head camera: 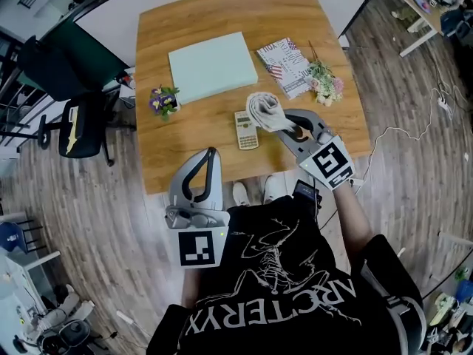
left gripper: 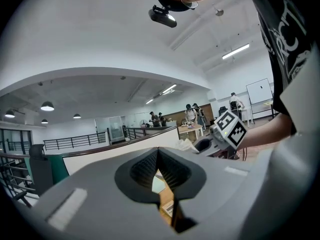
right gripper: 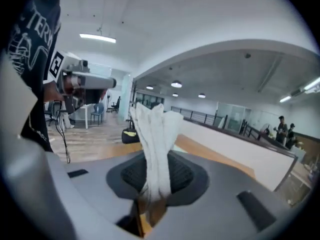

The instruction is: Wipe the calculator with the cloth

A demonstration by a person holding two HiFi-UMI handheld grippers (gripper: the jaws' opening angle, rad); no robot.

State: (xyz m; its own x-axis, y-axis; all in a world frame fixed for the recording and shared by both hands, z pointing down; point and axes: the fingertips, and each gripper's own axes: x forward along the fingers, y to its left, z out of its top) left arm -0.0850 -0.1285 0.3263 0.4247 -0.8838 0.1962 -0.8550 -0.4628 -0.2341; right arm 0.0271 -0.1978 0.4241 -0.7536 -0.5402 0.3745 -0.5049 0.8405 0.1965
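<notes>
The calculator (head camera: pixel 246 129) lies flat on the wooden table (head camera: pixel 192 21), near the front middle. Just to its right, a bunched white cloth (head camera: pixel 267 111) hangs above the table with my right gripper (head camera: pixel 285 119) shut on it. In the right gripper view the cloth (right gripper: pixel 155 134) sticks up from between the pads of that gripper (right gripper: pixel 155 181). My left gripper (head camera: pixel 211 154) is held at the table's front edge, left of the calculator and apart from it. Its jaws (left gripper: pixel 159 160) are closed together with nothing in them. The left gripper view also shows the right gripper (left gripper: pixel 222 134) and the cloth (left gripper: pixel 186 145).
A pale green pad (head camera: pixel 211 66) lies at the back of the table. A patterned booklet (head camera: pixel 284 65) and a flower sprig (head camera: pixel 324 83) lie to the right of it. A small pot of purple flowers (head camera: pixel 163 100) stands at the left. An office chair (head camera: pixel 81 124) is beside the table's left edge.
</notes>
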